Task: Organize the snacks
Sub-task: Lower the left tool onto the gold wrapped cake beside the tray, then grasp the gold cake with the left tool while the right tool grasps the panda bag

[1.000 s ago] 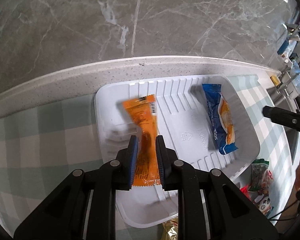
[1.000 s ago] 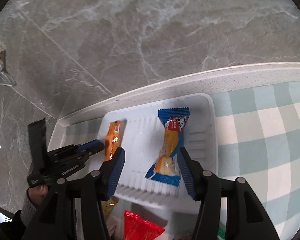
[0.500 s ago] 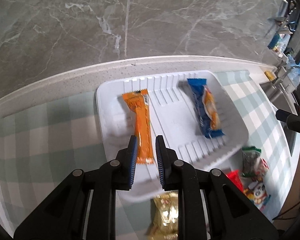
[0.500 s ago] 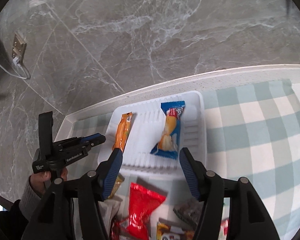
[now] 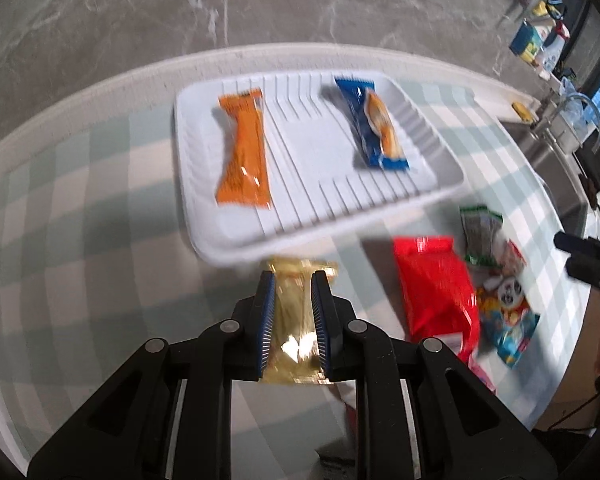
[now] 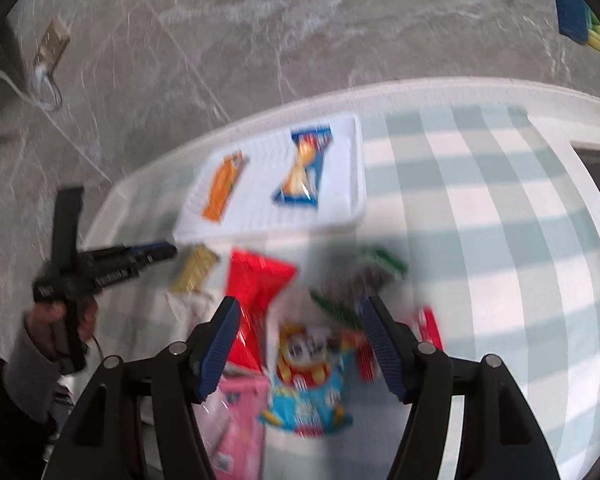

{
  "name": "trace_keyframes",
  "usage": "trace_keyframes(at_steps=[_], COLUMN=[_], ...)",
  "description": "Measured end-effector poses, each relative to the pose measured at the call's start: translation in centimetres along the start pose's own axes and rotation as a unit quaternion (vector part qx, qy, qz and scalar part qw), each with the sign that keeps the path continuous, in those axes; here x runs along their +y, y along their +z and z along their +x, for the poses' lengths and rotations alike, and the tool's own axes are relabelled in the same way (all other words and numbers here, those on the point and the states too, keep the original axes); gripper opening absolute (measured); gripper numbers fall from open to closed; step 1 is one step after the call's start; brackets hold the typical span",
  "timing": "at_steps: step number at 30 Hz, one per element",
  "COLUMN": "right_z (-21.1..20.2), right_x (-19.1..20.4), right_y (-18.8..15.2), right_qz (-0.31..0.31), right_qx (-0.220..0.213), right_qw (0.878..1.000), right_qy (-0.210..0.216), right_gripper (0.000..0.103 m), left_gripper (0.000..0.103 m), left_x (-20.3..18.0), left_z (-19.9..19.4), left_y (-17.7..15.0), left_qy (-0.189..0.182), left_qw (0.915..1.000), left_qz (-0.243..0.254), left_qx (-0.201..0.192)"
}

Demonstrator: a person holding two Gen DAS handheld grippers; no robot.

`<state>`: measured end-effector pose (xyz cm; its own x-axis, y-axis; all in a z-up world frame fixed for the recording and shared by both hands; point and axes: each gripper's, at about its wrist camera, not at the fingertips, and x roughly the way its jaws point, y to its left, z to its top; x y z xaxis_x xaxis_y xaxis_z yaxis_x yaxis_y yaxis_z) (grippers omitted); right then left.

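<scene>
A white tray (image 5: 204,240) on the checked cloth holds an orange packet (image 5: 244,160) on its left and a blue packet (image 5: 374,132) on its right. My left gripper (image 5: 293,280) is shut and hovers above a gold packet (image 5: 296,320) that lies on the cloth in front of the tray. In the right wrist view the left gripper (image 6: 172,249) sits just left of the gold packet (image 6: 194,274), apart from it. My right gripper (image 6: 300,302) has its jaws opening, with nothing between them, above a pile with a red packet (image 6: 256,292) and a cartoon packet (image 6: 304,380).
The pile also has a green packet (image 5: 480,228) and a pink packet (image 6: 236,420). A sink with a tap (image 5: 556,132) lies at the counter's right end. A grey marble wall stands behind the tray, with a socket and cable (image 6: 48,48).
Both grippers have pulled back from the tray toward the near side, bringing the loose snack pile into view. The orange packet stays in the tray. The right jaws stand wider.
</scene>
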<state>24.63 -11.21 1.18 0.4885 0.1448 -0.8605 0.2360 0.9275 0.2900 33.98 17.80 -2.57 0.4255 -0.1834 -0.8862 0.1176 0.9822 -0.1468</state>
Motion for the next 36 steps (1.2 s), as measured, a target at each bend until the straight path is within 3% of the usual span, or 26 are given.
trace_keyframes(at_steps=[9,22,24,27,36], right_z=[3.4,5.3,5.4,5.3,5.5], right_x=[1.8,3.0,3.0,2.9,2.6], right_y=[-5.3,-5.7,-5.6,-5.5,-5.5], right_qz=[-0.042,-0.069,-0.07,-0.07,-0.066], right_qx=[0.035,0.054,0.055,0.055,0.058], right_qw=[0.997,0.994,0.994,0.994,0.994], right_qy=[-0.05,-0.067,-0.068,-0.067,-0.072], right_gripper=[0.067,0.071,0.071,0.071,0.071], left_gripper=[0.017,0.018,0.026,0.058,0.058], left_x=[-0.9,-0.8,-0.8,-0.9,-1.6], left_z=[2.2,3.2,3.3,3.7,4.6], left_y=[-1.3,-0.8,-0.8,-0.9,-1.3], left_qy=[-0.001,0.01,0.011,0.01,0.024], left_qw=[0.9995,0.9992,0.9992,0.9989,0.9984], left_qz=[0.009,0.023,0.024,0.028,0.034], left_qx=[0.029,0.03,0.03,0.037,0.039])
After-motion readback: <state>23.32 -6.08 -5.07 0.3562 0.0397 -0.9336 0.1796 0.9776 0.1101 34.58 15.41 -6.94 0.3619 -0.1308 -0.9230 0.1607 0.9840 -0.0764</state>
